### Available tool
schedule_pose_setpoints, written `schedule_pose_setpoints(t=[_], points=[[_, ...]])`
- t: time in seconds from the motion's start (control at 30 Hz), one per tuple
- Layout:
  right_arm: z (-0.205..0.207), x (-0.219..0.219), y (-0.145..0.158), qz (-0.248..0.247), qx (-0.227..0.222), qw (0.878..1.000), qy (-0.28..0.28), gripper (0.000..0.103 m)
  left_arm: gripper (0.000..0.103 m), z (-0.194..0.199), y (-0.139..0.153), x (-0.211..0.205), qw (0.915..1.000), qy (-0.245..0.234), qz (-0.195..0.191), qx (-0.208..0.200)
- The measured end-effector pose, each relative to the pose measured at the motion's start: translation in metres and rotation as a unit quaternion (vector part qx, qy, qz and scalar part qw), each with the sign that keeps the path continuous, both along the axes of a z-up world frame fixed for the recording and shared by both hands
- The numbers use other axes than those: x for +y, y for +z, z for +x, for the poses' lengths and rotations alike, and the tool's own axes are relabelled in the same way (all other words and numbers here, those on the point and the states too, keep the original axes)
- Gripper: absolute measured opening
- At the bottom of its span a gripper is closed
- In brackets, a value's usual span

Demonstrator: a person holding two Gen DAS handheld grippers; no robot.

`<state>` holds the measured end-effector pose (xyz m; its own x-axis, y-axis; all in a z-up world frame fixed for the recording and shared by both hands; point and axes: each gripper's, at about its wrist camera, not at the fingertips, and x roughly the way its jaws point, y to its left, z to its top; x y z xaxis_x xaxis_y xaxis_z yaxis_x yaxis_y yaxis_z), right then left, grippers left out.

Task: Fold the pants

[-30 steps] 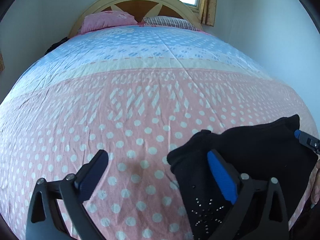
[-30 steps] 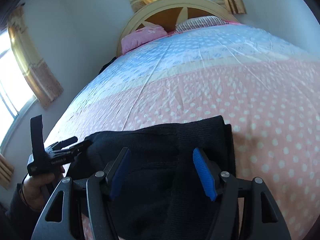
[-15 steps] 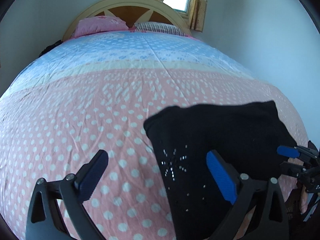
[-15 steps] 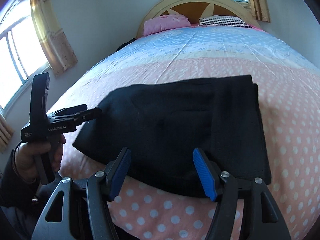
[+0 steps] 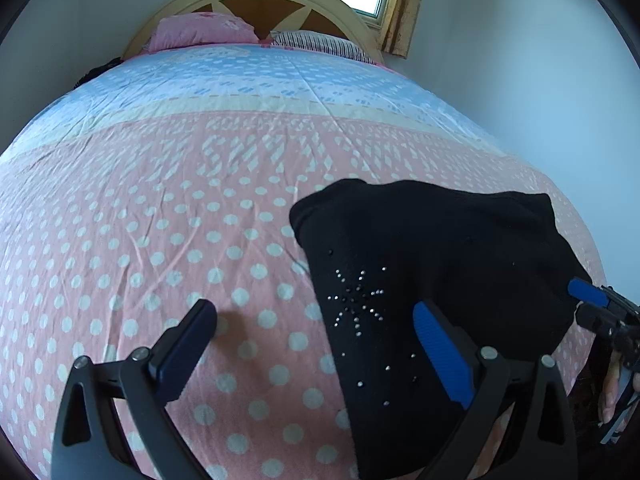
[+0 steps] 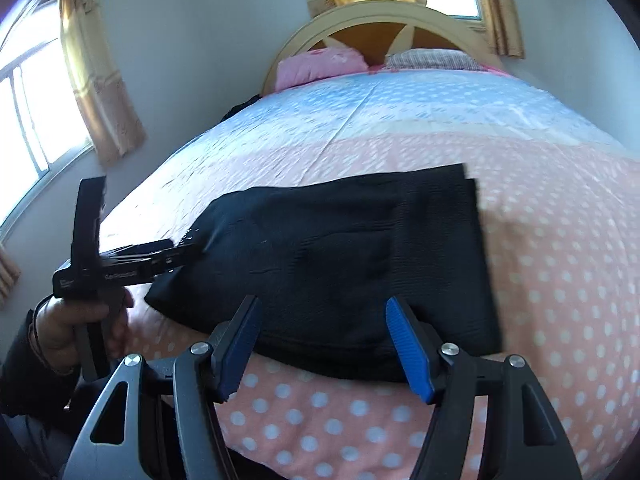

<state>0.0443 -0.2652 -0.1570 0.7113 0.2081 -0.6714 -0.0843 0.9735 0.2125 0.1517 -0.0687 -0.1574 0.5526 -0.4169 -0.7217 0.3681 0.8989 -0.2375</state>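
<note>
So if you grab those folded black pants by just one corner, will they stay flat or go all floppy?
Probably floppy. The folded black knit pants are soft cloth lying in loose layers on the pink polka-dot bedspread, so a corner lift would likely let the fold fall open. They look light, and pushing would probably bunch them up. The sparkly studs might snag.

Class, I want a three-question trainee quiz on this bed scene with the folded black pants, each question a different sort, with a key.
1. True or false: the folded black knit pants lie on the pink polka-dot bedspread.
2. Which pillow lies left at the headboard? A pink; B striped.
3. Fill in: the left gripper and right gripper both have ____ fingers, holding nothing.

Key: 1 true; 2 A; 3 open.
</note>
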Motion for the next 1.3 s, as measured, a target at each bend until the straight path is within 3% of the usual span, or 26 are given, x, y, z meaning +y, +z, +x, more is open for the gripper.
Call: schedule_pose_setpoints(t=[0.07, 0.2, 0.33, 0.43, 0.53, 0.7, 0.83, 0.87, 0.9, 0.93, 0.97, 1.0, 1.07, 1.13, 1.2, 1.27, 1.3], points=[[0.005, -0.007, -0.004, -0.004, 0.012, 1.000, -0.017, 0.046, 0.101, -0.002, 0.000, 0.001, 1.0000, -0.007, 0.002, -0.002], [0.004, -0.007, 0.000, 0.005, 0.016, 1.000, -0.011, 0.045, 0.100, -0.010, 0.001, 0.006, 0.9999, -0.012, -0.008, 0.000], [0.015, 0.012, 0.018, 0.027, -0.001, 0.999, 0.043, 0.046, 0.094, -0.021, 0.002, 0.011, 0.9997, -0.012, -0.021, 0.007], [0.046, 0.046, 0.035, 0.010, -0.011, 0.995, 0.103, 0.063, 0.080, -0.029, 0.004, 0.011, 0.9988, -0.021, -0.043, 0.015], [0.097, 0.081, 0.046, 0.003, 0.000, 0.988, 0.155, 0.064, 0.072, -0.031, 0.004, 0.012, 0.9970, -0.031, -0.067, 0.026], [0.182, 0.134, 0.039, -0.010, 0.073, 0.975, 0.207, 0.064, 0.062, -0.032, 0.002, 0.015, 0.9946, -0.034, -0.090, 0.039], [0.217, 0.159, 0.004, -0.057, 0.170, 0.953, 0.243, 0.064, 0.048, -0.034, 0.001, 0.013, 0.9929, -0.046, -0.100, 0.044], [0.219, 0.164, -0.008, -0.076, 0.195, 0.944, 0.253, 0.063, 0.041, -0.036, 0.000, 0.013, 0.9921, -0.054, -0.104, 0.046], [0.218, 0.167, -0.015, -0.093, 0.200, 0.941, 0.256, 0.049, 0.038, -0.037, -0.001, 0.011, 0.9914, -0.060, -0.106, 0.048], [0.215, 0.169, -0.018, -0.104, 0.196, 0.939, 0.264, 0.044, 0.029, -0.038, -0.002, 0.010, 0.9911, -0.064, -0.107, 0.045], [0.214, 0.171, -0.016, -0.107, 0.190, 0.939, 0.267, 0.031, 0.015, -0.039, -0.003, 0.010, 0.9906, -0.069, -0.109, 0.044], [0.214, 0.172, -0.010, -0.103, 0.184, 0.940, 0.267, 0.023, 0.015, -0.039, -0.003, 0.012, 0.9897, -0.071, -0.115, 0.046], [0.210, 0.179, 0.011, -0.099, 0.156, 0.945, 0.272, 0.021, 0.011, -0.037, 0.003, 0.025, 0.9861, -0.063, -0.144, 0.053], [0.204, 0.192, 0.028, -0.101, 0.128, 0.942, 0.293, 0.019, 0.011, -0.039, 0.009, 0.035, 0.9866, -0.061, -0.144, 0.047], [0.206, 0.202, 0.016, -0.114, 0.136, 0.939, 0.293, 0.019, 0.011, -0.039, 0.004, 0.038, 0.9887, -0.058, -0.127, 0.053], [0.214, 0.204, -0.016, -0.144, 0.148, 0.936, 0.283, 0.019, 0.012, -0.038, -0.008, 0.040, 0.9884, -0.045, -0.128, 0.070], [0.212, 0.200, -0.024, -0.134, 0.144, 0.940, 0.280, 0.019, 0.012, -0.039, -0.009, 0.041, 0.9882, -0.042, -0.131, 0.067]])
